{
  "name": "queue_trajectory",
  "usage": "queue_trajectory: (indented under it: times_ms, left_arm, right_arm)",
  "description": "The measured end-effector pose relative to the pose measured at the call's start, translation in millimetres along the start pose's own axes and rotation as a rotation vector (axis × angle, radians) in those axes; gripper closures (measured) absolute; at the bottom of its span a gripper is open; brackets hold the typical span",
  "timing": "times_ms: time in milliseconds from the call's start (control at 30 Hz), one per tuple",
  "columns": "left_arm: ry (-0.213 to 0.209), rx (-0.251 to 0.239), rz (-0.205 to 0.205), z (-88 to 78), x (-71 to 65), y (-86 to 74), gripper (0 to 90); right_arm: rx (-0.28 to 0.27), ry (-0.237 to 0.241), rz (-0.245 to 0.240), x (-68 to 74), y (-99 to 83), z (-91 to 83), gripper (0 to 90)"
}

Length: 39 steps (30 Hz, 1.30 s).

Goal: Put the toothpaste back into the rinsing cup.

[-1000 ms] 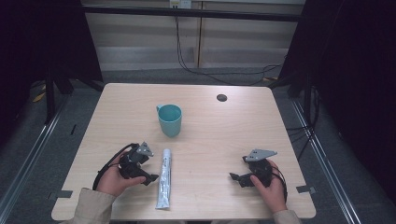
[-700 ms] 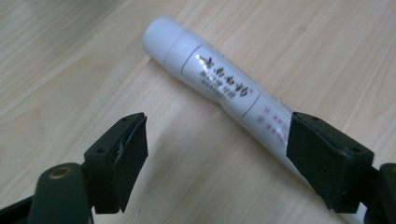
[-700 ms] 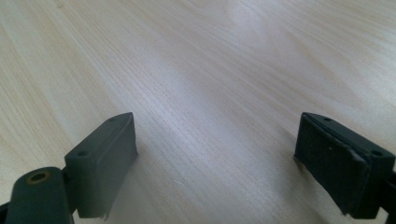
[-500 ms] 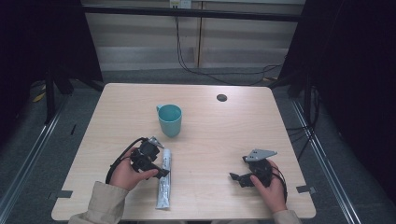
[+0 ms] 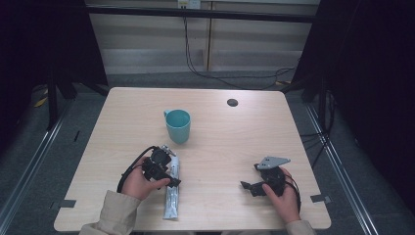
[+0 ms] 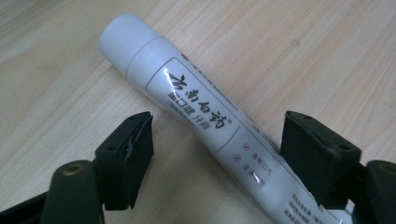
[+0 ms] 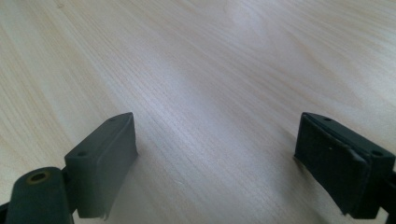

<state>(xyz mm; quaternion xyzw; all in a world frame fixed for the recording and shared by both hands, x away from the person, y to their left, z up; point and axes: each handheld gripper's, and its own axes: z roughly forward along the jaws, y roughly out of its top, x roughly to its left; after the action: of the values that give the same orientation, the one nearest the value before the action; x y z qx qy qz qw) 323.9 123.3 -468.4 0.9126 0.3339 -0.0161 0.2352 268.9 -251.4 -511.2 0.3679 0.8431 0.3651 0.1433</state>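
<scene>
1. Left gripper view: black left gripper point(image 6: 217, 154) straddles a white plastic toothpaste tube with a round white cap point(image 6: 196, 112). Jaws have just been closing; tube sits between them, a gap on one side, the other pad right at the tube. Contact there unclear, no grip yet.
2. Tube lies flat on the light wooden table point(image 6: 327, 51), cap pointing away from the camera, body running diagonally back under the right-hand pad.
3. Right gripper view: black right gripper point(image 7: 215, 158) hangs wide open over bare wood, nothing between the pads.
4. High view, near edge: left hand point(image 5: 139, 181) keeps its gripper point(image 5: 166, 169) over the upper half of the tube point(image 5: 172, 203); the crimped end points toward the person.
5. Right hand point(image 5: 284, 193) holds the right gripper point(image 5: 254, 186) low at the table's near right, well apart from the tube.
6. Farther out: teal plastic mug with handle point(image 5: 178, 126) stands upright just beyond the tube's cap end.
7. Far side: small dark round disc point(image 5: 232, 102) in the tabletop.
</scene>
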Motion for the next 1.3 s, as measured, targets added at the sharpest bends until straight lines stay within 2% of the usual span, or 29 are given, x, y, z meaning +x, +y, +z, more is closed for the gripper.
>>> queue_trajectory:
  times_ms: [267, 433, 533, 600, 633, 700, 767, 933, 1300]
  left_arm:
    - [0.025, 0.034, -0.011, 8.5, -4.3, 5.3, 27.6]
    - [0.041, 0.025, -0.034, 10.9, -5.3, 6.5, 31.5]
    - [0.052, 0.034, -0.025, 11.0, -6.4, 7.6, 33.4]
    - [0.045, 0.034, -0.024, 9.9, -6.9, 8.0, 41.0]
    - [0.032, 0.036, -0.024, 9.3, -7.2, 8.2, 48.0]
    - [0.043, 0.036, -0.006, 9.3, -7.4, 8.1, 60.7]
    - [0.048, 0.047, -0.006, 9.2, -8.2, 9.1, 62.7]
    - [0.053, 0.053, 0.030, 6.7, -11.9, 11.8, 71.2]
    - [0.035, -0.009, 0.050, 0.0, -14.7, 10.8, 74.2]
  right_arm:
    - [0.000, 0.000, 0.000, 0.0, 0.0, 0.0, 11.9]
    - [0.000, 0.000, 0.000, 0.0, 0.0, 0.0, 11.9]
    - [0.000, 0.001, 0.001, 0.0, 0.0, 0.0, 11.9]
    - [0.000, 0.001, 0.001, 0.0, 0.0, 0.0, 11.9]
    - [0.000, 0.000, 0.000, 0.0, 0.0, 0.0, 11.9]
    - [0.000, 0.001, 0.000, 0.0, 0.0, 0.0, 11.9]
    - [0.000, 0.001, 0.000, 0.0, 0.0, 0.0, 11.9]
    - [0.000, 0.001, 0.000, 0.0, 0.0, 0.0, 11.9]
    - [0.001, 0.001, 0.001, 0.0, 0.1, -0.1, 11.9]
